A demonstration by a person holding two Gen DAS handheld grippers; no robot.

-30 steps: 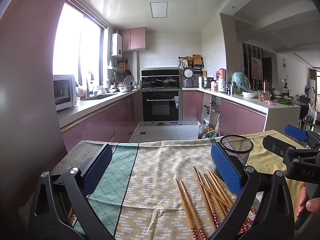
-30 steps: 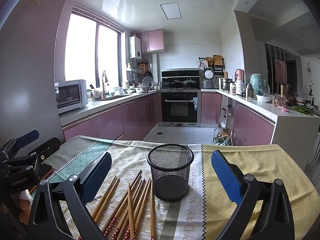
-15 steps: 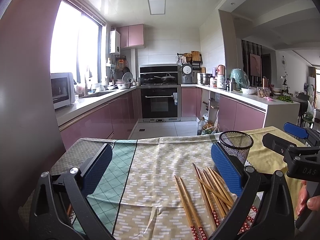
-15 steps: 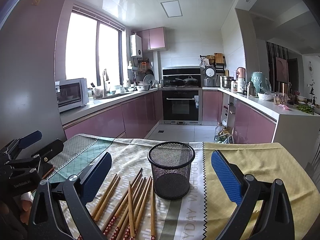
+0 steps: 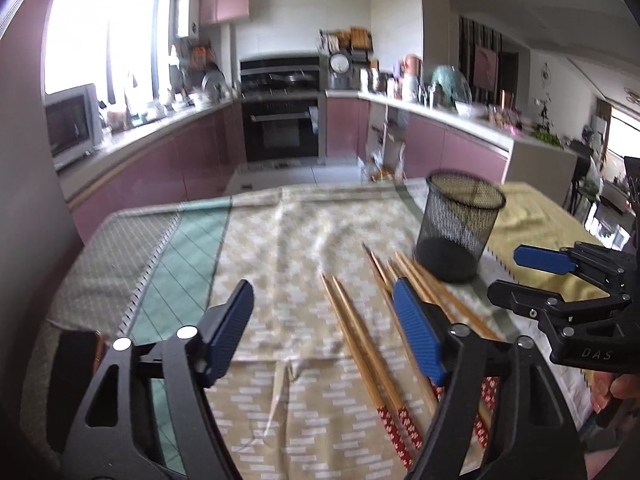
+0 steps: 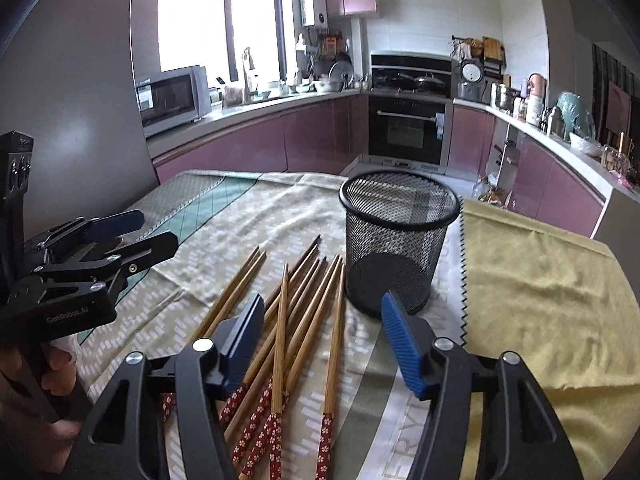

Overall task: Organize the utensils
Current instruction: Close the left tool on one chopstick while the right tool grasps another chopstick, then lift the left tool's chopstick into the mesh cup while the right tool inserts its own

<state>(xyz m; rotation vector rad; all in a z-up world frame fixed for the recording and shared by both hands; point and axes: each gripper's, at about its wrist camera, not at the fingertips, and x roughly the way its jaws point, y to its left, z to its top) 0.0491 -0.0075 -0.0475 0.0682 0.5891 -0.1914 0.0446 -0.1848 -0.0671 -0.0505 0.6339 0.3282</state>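
The left gripper (image 5: 324, 332) hangs low over the table with its blue-padded fingers (image 5: 418, 336) spread wide apart and nothing between them. Just ahead of it, at about 1 o'clock, a separate pair of chopsticks (image 5: 356, 340) lies on the beige-patterned cloth (image 5: 280, 264), red flowered ends toward the camera. The right-hand pad overlaps the near part of a larger bundle of chopsticks (image 5: 416, 276), though contact cannot be judged.

The right gripper (image 6: 322, 336) is likewise parted, jaws wide and holding nothing, poised above the main pile of chopsticks (image 6: 296, 320), which fans out from 6 o'clock toward 12 o'clock with tips pointing away. One stick (image 6: 280, 328) lies across the others. At 1 o'clock from this gripper stands the black mesh cup (image 6: 396, 248), upright on the cloth, just beside the tips of the pile; its inside appears empty.

In the right wrist view the left gripper (image 6: 120, 236) shows at 9 o'clock. A yellow cloth (image 6: 540, 300) covers the table at 3 o'clock, and a green checked cloth (image 5: 180, 264) lies at 10 o'clock in the left view. Beyond the table are pink kitchen cabinets (image 6: 260, 148), a black oven (image 6: 406, 136) and a microwave (image 6: 172, 98).
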